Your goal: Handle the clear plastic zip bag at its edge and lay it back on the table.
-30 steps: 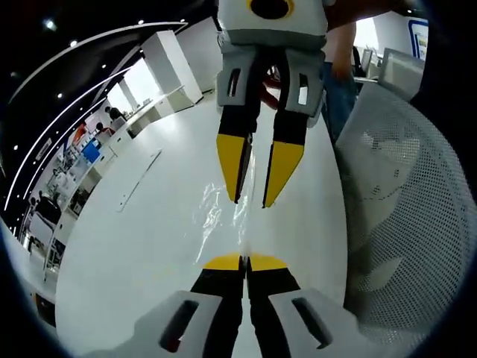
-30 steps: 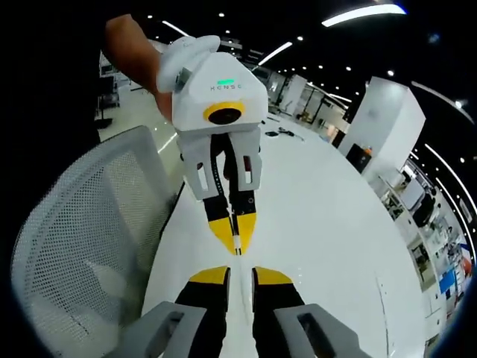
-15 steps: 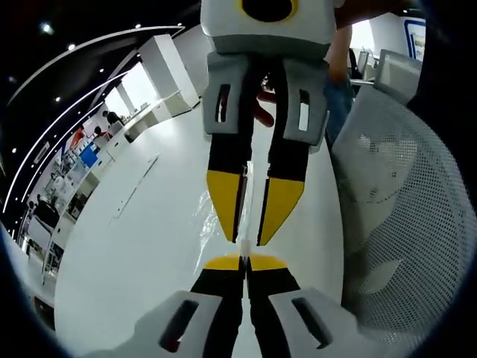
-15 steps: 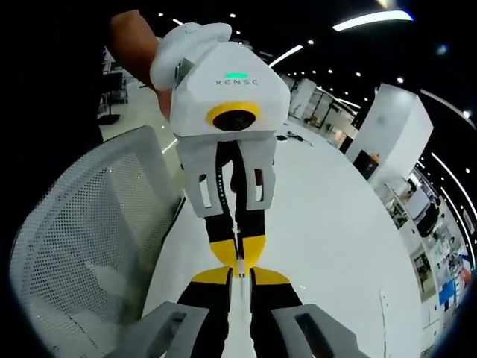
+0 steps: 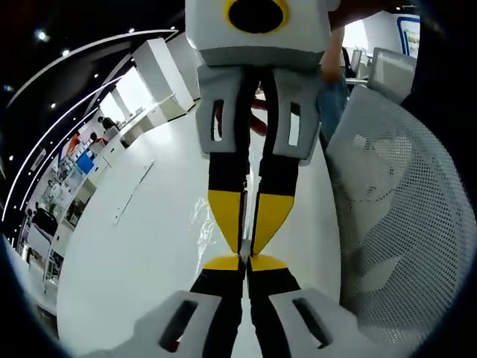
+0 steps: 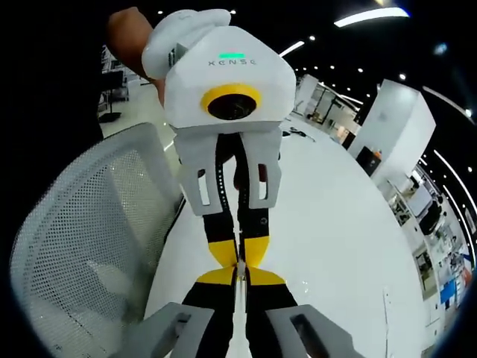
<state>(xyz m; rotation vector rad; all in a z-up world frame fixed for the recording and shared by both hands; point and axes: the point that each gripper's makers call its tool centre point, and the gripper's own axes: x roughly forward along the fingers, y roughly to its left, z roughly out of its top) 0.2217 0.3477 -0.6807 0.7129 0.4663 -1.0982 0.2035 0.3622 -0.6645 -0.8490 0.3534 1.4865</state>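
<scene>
The clear plastic zip bag hangs crinkled above the white table, held edge-on between the two grippers. In the left gripper view my left gripper is shut on the bag's edge. My right gripper comes down from the top, its yellow tips pinched together almost against mine. In the right gripper view my right gripper is shut on the bag's thin edge. The left gripper meets it tip to tip from above.
A grey mesh chair back stands close beside the table's edge, also seen as the chair back. A thin flat strip lies farther out on the table. A person's hand holds the left gripper. An office lies beyond.
The two grippers have drawn together until their tips nearly touch. The right gripper's jaws went from slightly apart to shut on the bag's edge.
</scene>
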